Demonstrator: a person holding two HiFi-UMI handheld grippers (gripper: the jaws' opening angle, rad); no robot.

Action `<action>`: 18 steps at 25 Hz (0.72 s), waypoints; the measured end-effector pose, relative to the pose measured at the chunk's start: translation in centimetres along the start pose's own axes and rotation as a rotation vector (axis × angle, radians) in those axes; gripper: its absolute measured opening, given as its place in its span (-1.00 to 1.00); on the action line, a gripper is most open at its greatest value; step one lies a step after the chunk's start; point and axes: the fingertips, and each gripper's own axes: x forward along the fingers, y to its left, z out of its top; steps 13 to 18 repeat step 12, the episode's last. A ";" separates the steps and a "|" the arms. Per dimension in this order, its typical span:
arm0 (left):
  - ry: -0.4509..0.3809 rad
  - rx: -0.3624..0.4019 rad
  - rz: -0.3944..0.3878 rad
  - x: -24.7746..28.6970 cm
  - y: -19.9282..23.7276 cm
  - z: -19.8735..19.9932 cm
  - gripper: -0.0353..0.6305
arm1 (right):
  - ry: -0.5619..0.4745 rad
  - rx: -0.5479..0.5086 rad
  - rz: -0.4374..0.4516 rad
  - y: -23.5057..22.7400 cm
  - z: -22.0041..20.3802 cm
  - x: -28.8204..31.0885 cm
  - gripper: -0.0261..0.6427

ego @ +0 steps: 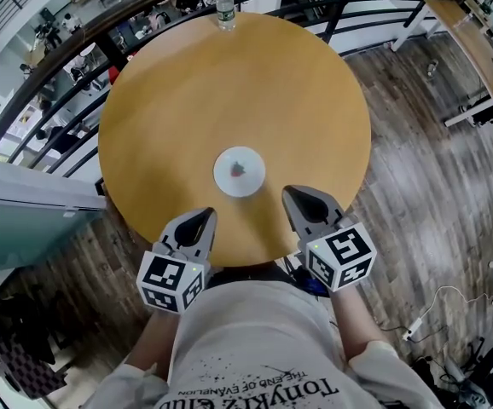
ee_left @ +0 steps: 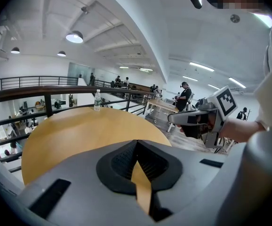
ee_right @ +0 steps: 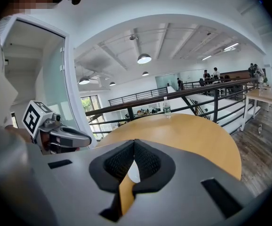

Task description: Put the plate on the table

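A small white plate (ego: 239, 171) with a red mark in its middle lies flat on the round wooden table (ego: 187, 92), near the front edge. My left gripper (ego: 207, 216) hovers at the table's front rim, left of the plate and apart from it, shut and holding nothing. My right gripper (ego: 290, 192) sits just right of the plate, also shut and empty. In the right gripper view a sliver of the plate (ee_right: 133, 172) shows behind the closed jaws. The left gripper view shows only bare table (ee_left: 75, 131) beyond its tips (ee_left: 136, 142).
A clear water bottle (ego: 225, 10) stands at the table's far edge. A dark metal railing (ego: 76, 66) curves round the far and left sides. A glass panel (ego: 25, 198) stands to the left, and wooden floor (ego: 426, 186) lies to the right.
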 end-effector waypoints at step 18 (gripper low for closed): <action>-0.013 0.033 -0.052 0.3 -1.4 1.4 -0.82 | -0.018 -0.009 -0.014 0.7 1.2 -0.8 -0.86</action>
